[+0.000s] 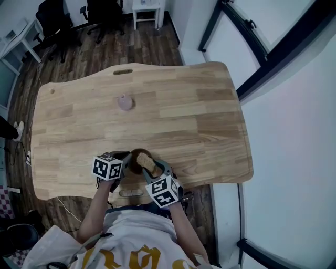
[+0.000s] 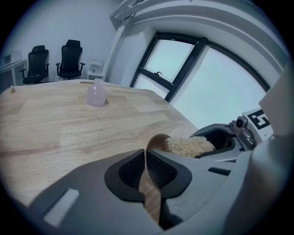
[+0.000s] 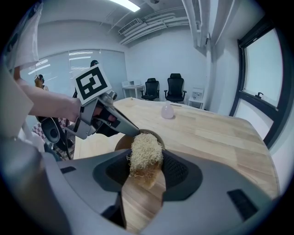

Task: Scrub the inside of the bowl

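Note:
A brown wooden bowl (image 1: 137,159) sits near the table's front edge. My left gripper (image 1: 127,162) is shut on the bowl's rim (image 2: 151,146), seen edge-on between its pads. My right gripper (image 1: 153,168) is shut on a pale fibrous loofah scrubber (image 3: 145,152), which reaches into the bowl (image 3: 123,142) from the right. In the left gripper view the scrubber (image 2: 189,146) shows just behind the rim, with the right gripper (image 2: 220,140) beside it. The left gripper (image 3: 124,129) shows in the right gripper view, holding the bowl's far side.
A small pinkish translucent bottle (image 1: 125,102) stands in the middle of the light wooden table (image 1: 199,115). Black office chairs (image 1: 105,16) and a white side table (image 1: 146,9) stand beyond the far edge. A window wall (image 1: 273,47) runs along the right.

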`<action>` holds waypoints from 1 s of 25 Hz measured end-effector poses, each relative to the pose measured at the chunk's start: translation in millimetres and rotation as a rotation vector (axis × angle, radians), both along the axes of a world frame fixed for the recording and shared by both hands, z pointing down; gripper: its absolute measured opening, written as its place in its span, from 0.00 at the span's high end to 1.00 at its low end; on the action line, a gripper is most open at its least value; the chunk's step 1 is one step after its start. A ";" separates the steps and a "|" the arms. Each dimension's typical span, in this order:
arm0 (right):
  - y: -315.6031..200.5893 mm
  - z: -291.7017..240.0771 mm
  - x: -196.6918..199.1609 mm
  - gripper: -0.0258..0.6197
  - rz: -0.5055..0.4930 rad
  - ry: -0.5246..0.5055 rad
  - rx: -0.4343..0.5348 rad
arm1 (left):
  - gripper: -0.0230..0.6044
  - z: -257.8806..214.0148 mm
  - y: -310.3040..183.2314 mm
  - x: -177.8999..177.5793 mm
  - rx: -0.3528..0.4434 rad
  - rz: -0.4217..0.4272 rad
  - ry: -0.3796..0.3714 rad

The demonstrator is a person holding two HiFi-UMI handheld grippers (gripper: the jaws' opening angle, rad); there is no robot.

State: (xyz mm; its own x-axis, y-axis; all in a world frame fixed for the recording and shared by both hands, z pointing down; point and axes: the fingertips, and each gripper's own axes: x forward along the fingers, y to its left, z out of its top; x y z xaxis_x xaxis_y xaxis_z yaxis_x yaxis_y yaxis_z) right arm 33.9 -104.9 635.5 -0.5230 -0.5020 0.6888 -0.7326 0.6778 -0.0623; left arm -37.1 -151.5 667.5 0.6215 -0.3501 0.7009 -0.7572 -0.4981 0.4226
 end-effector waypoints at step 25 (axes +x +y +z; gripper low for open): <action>1.4 -24.7 23.0 0.67 0.069 0.133 0.087 | 0.92 -68.1 17.8 50.2 0.107 0.072 0.147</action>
